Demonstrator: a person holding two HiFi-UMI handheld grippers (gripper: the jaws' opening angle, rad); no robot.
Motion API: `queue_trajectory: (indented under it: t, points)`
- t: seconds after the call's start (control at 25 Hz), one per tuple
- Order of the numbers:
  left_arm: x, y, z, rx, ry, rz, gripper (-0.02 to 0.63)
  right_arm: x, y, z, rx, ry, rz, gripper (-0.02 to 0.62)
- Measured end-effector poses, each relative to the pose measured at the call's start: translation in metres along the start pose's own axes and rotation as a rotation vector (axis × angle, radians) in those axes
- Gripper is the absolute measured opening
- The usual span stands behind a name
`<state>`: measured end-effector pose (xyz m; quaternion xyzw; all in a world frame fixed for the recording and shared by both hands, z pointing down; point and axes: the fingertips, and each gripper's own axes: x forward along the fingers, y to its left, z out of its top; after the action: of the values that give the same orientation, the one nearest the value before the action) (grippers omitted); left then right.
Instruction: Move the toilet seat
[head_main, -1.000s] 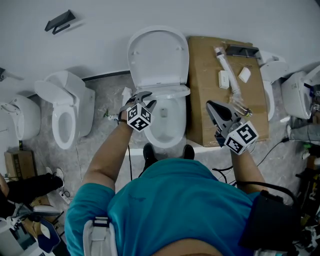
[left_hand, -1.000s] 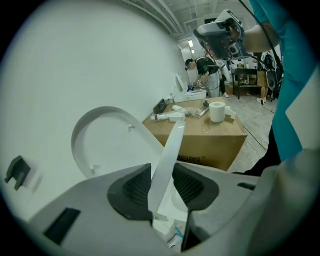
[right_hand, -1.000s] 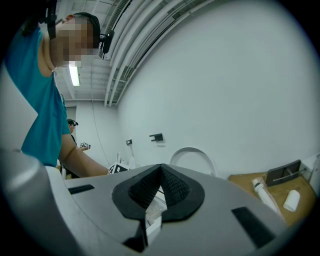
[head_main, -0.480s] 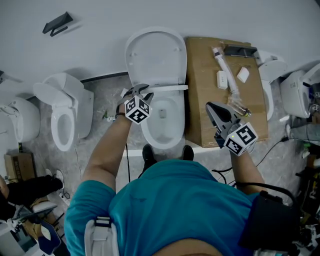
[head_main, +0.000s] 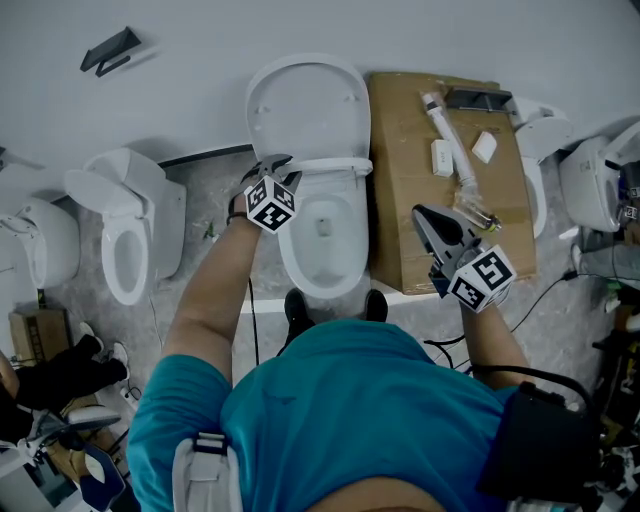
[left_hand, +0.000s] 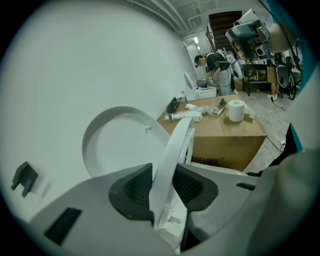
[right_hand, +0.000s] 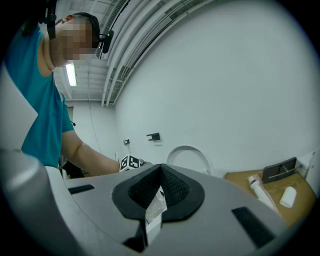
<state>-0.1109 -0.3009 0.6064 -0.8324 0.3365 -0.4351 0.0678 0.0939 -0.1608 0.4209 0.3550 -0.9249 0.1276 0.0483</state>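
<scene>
A white toilet stands in the middle of the head view with its lid (head_main: 308, 105) leaning up against the wall and its bowl (head_main: 322, 235) uncovered. The toilet seat (head_main: 335, 165) is raised almost upright and shows as a thin edge. My left gripper (head_main: 272, 170) is shut on the seat's left side. In the left gripper view the seat (left_hand: 175, 145) runs up between the two black pads of my left gripper (left_hand: 162, 187), in front of the lid (left_hand: 120, 147). My right gripper (head_main: 420, 210) hangs shut over the cardboard box, apart from the toilet; its jaws (right_hand: 157, 192) meet.
A cardboard box (head_main: 410, 230) with tubes and small white parts on it stands right of the toilet. Other toilets stand at the left (head_main: 125, 230) and the right (head_main: 595, 185). A black bracket (head_main: 110, 45) is on the wall. My shoes (head_main: 300, 305) are at the bowl's front.
The left gripper has moved toward the wall with the seat in it, and the seat has swung up closer to the lid. The right gripper has stayed in place.
</scene>
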Motion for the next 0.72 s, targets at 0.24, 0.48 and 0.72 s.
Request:
queue_trajectory:
  t: [0.24,0.48,0.72]
  points:
    - [0.007,0.013,0.002,0.017,0.012,0.022,0.119,-0.003,-0.002,-0.001,0.004,0.003,-0.006,-0.002]
    - [0.014,0.027,0.005,0.001,0.016,0.029,0.115,-0.004,-0.002,-0.003,0.004,0.008,-0.007,-0.002]
    - [0.022,0.041,0.007,-0.022,0.02,0.03,0.117,-0.005,-0.005,-0.006,0.008,0.014,-0.012,-0.002]
